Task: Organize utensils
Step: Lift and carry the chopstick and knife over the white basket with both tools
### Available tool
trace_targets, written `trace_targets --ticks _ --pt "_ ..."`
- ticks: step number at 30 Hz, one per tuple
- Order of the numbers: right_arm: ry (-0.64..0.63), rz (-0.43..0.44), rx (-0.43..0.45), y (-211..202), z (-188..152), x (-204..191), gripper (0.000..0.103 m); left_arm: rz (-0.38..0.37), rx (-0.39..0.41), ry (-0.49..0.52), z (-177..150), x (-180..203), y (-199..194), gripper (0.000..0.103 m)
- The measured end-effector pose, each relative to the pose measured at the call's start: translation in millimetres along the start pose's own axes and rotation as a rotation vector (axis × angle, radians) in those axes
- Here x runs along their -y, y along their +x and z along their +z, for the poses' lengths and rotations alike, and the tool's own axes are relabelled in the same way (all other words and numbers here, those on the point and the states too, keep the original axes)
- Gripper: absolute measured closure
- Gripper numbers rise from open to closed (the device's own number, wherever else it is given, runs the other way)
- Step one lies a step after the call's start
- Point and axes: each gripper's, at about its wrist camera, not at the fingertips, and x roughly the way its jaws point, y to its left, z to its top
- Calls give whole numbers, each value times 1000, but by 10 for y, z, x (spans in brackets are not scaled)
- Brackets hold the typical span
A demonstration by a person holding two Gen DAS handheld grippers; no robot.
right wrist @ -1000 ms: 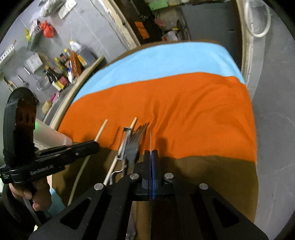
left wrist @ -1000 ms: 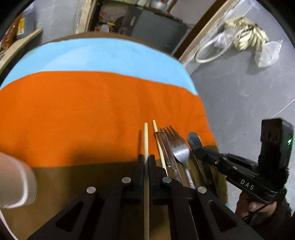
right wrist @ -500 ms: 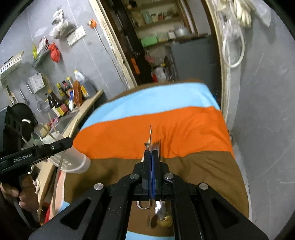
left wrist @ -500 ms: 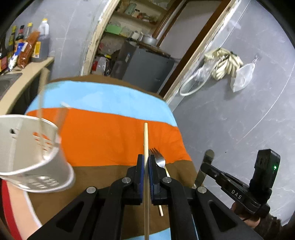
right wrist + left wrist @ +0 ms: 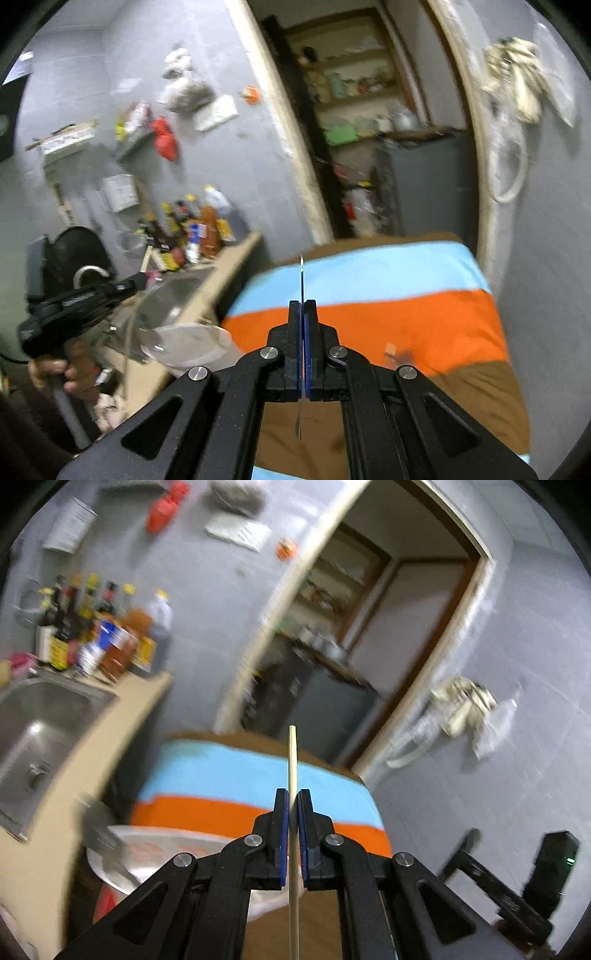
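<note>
My left gripper [image 5: 291,797] is shut on a pale wooden chopstick [image 5: 292,753] that runs straight up between its blue pads, held above the striped cloth table [image 5: 229,768]. A white perforated utensil holder [image 5: 155,853] stands below and left of it, blurred. My right gripper [image 5: 303,306] is shut on a thin metal knife [image 5: 301,273], seen edge-on, over the cloth [image 5: 406,317]. In the right wrist view the left gripper [image 5: 133,286] hangs at the left above the holder [image 5: 192,343]. A blurred metal utensil [image 5: 399,354] lies on the cloth.
A steel sink [image 5: 40,720] and a beige counter [image 5: 110,742] with several sauce bottles [image 5: 107,642] lie left of the table. A doorway [image 5: 369,646] is behind it. A grey wall with hanging bags [image 5: 465,709] closes the right side.
Both grippers have risen off the table, the left carrying the chopstick and the right the knife. The views have tilted up toward the room, and the white holder now sits low in both views.
</note>
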Motion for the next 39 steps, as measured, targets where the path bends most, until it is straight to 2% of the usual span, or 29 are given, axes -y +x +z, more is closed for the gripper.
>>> trace_targets --ticks 7,11,15,26,39 --pt "-83 120 82 18 263 -639 102 88 141 -52 331 -580 -143 98" --pt "-114 133 133 123 352 -906 102 112 192 -50 404 -687 -112 98" --pt "-110 137 135 327 326 -1047 102 127 210 -41 405 -737 9 98" --pt "-136 71 48 1018 -103 -1099 102 157 242 35 291 -760 302 98" --pt "-152 32 -4 1196 -279 -1085 102 176 249 86 180 -718 397 98"
